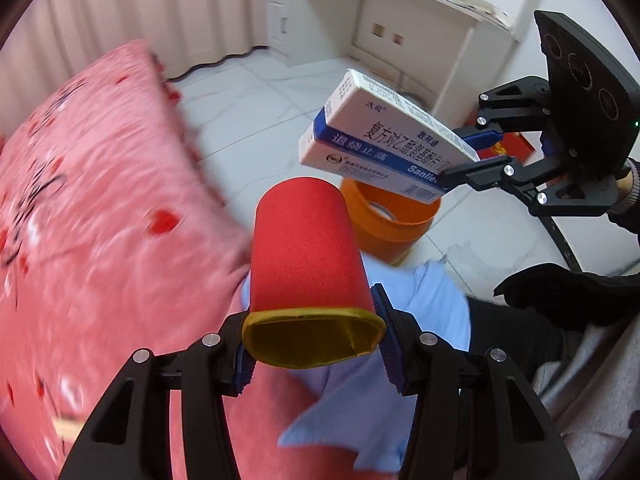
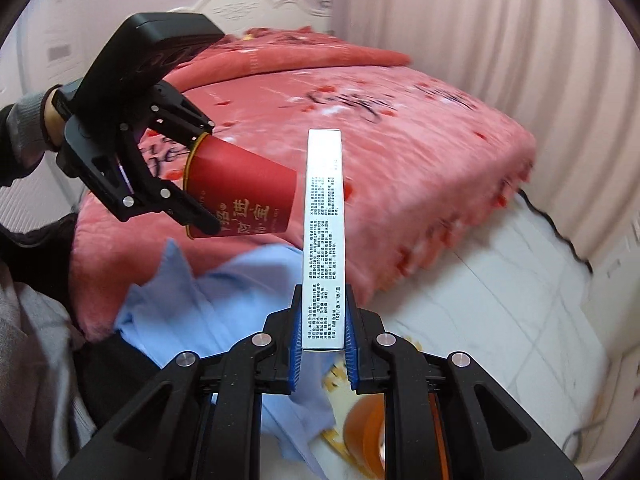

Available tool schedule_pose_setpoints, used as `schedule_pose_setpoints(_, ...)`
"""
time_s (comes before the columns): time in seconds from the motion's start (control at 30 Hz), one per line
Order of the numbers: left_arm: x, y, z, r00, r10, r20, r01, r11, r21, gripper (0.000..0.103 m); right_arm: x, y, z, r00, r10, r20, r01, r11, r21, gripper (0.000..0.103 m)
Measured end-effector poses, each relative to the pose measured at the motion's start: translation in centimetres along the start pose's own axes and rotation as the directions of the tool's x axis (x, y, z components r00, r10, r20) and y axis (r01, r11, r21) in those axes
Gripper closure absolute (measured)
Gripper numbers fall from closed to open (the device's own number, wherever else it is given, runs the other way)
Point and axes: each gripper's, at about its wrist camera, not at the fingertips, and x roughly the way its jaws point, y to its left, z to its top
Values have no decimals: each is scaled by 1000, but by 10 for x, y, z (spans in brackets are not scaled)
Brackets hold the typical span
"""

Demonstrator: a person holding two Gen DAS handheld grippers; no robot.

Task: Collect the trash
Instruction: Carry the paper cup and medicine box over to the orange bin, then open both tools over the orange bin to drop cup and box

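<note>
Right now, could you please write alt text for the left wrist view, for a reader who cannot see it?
The left gripper clamps a red paper cup at its gold rim, beside a pink bedspread. Across from it, the right gripper holds white-and-blue medicine boxes above an orange plastic bin on the white tiled floor.

Bright, even indoor light; motion blur smears the pink bedspread (image 1: 92,208); fisheye edges curve, corners black.
</note>
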Motion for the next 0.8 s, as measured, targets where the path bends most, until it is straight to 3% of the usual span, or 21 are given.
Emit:
schedule_pose_setpoints(0.27,47,-26,60,997,-73,-33,76,991,109,51,-27,-60,-54,994,-103,-44,108,985,137,85)
schedule_pose_setpoints(0.8,137,-72,122,971,-198,-132,220,956,191,50,-41,-146,-159,970,-177,-165,226,907,355,85)
